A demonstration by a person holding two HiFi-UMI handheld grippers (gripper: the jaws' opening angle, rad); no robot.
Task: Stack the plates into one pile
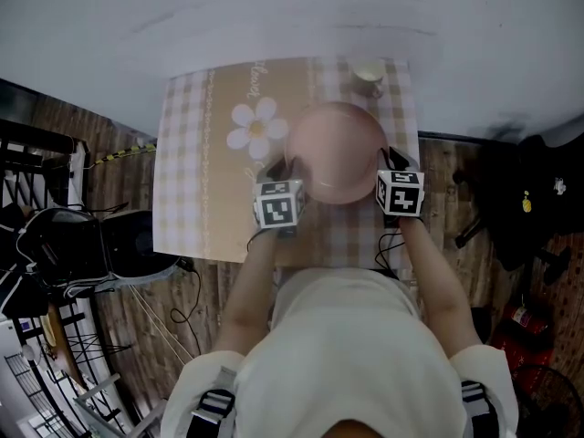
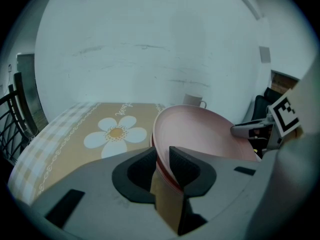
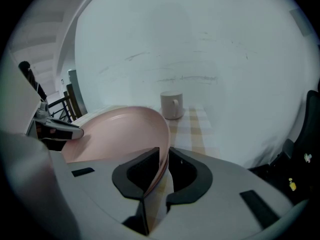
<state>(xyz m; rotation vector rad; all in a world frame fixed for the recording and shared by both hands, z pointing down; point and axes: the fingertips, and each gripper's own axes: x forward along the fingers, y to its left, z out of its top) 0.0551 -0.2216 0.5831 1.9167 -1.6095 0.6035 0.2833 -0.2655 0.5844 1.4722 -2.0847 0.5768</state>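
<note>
A small table (image 1: 193,176) under a checked cloth with a daisy print carries a pink plate (image 1: 336,151) near its far right part. The plate is round, so no side of it is longer than another. It sits hollow side up, and its rim looks roughly level. The left gripper (image 2: 162,164) is clamped on the plate's left rim and the right gripper (image 3: 164,166) on its right rim. A pale mug (image 1: 369,75) stands upright just behind the plate, apart from it.
</note>
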